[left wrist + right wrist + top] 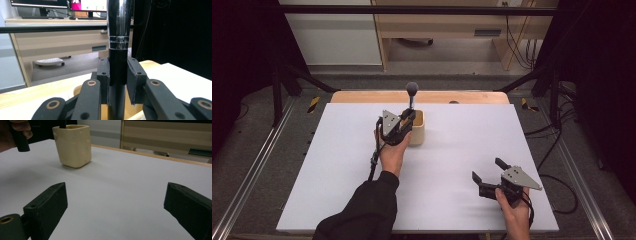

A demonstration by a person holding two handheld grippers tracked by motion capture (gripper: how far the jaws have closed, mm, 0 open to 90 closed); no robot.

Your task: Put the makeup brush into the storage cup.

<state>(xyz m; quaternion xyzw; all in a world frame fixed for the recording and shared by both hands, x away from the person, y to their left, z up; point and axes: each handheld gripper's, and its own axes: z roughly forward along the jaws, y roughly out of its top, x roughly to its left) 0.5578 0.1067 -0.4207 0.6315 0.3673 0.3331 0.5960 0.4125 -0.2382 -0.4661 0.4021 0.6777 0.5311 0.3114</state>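
Gripping the microphone (117, 62) upright, left tongs (118, 75) (in cup (72, 145)).

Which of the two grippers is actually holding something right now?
The left gripper, by the cream cup: its jaws are shut on the microphone standing in that cup. The right gripper rests near the table's front corner, jaws open, nothing between them.
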